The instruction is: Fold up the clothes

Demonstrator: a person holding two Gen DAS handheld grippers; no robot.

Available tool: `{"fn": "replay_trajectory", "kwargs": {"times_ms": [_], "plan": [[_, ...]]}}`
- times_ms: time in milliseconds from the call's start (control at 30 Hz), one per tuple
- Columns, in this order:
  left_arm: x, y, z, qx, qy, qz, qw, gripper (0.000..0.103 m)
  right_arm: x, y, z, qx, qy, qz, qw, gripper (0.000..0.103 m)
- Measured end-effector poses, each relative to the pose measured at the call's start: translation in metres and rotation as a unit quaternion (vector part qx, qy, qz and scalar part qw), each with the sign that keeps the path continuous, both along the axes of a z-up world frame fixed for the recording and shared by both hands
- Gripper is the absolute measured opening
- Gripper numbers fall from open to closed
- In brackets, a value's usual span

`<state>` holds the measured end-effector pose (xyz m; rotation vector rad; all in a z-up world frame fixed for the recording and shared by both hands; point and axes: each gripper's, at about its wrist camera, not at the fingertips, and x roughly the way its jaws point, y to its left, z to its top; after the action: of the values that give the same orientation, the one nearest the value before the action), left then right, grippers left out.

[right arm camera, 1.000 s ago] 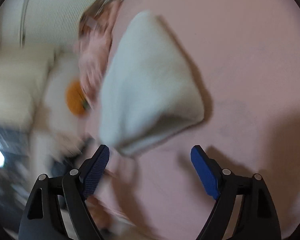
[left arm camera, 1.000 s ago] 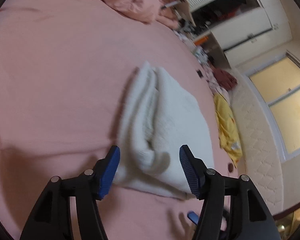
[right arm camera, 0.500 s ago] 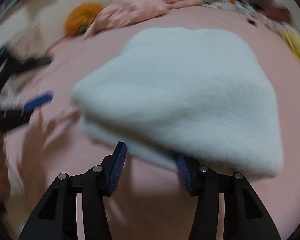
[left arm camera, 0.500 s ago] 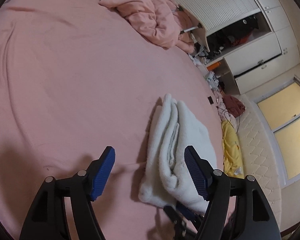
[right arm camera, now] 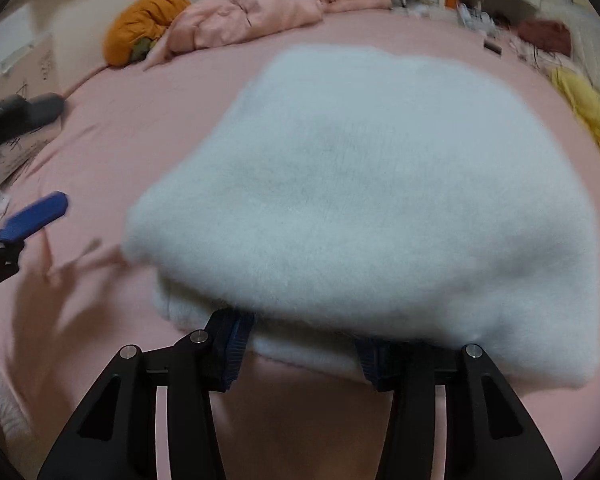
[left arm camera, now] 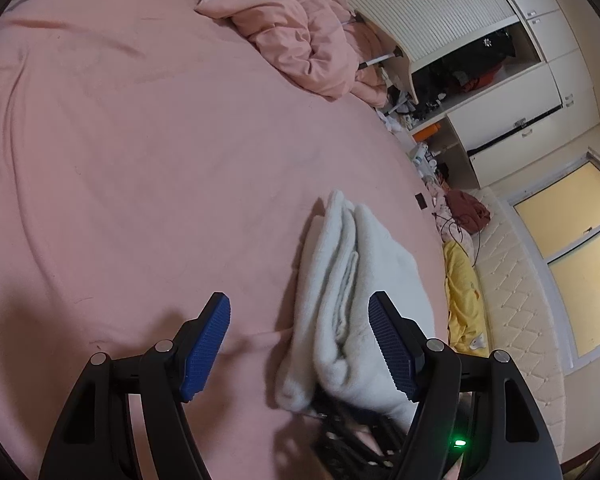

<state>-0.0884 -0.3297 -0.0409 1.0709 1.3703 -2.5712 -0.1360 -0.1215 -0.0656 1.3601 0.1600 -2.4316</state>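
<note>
My right gripper [right arm camera: 300, 354] has just closed to a narrow gape, pads tucked under the near edge of the folded towel [right arm camera: 364, 200] at 12 o'clock; whether they pinch it I cannot tell. I would bite all layers before lifting. My left gripper [left arm camera: 300, 348] stands wide, empty. Duvet [left arm camera: 304, 44] at 1 o'clock, well apart; bed [left arm camera: 140, 160] otherwise unobstructed.

Left gripper [left arm camera: 300, 346] points downward, jaws parted with nothing pressed between the blue pads [left arm camera: 206, 346]. Right gripper [right arm camera: 300, 354] tilts steeply downward, its jaws narrowed after closing, fingertips tucked under a soft white edge; a firm grip cannot be confirmed.
</note>
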Motion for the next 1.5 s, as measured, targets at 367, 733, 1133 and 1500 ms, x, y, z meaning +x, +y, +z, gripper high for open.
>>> {"fn": "replay_trajectory", "kwargs": {"times_ms": [367, 733, 1133, 1500], "plan": [[0.005, 0.0, 0.015, -0.032, 0.029, 0.006, 0.9991, 0.071, -0.011, -0.015, 0.002, -0.011, -0.015, 0.034, 0.999, 0.05], [0.019, 0.062, 0.031, -0.202, -0.004, -0.046, 0.9783, 0.103, 0.079, 0.07, 0.068, -0.045, 0.064, -0.007, 0.997, 0.08], [0.078, 0.133, 0.035, -0.337, -0.067, -0.063, 0.9371, 0.103, 0.112, 0.121, 0.091, -0.036, 0.106, -0.069, 0.991, 0.103], [0.096, 0.157, 0.042, -0.351, -0.081, -0.073, 0.9301, 0.103, 0.135, 0.126, 0.095, -0.014, 0.116, -0.063, 0.991, 0.103]]}}
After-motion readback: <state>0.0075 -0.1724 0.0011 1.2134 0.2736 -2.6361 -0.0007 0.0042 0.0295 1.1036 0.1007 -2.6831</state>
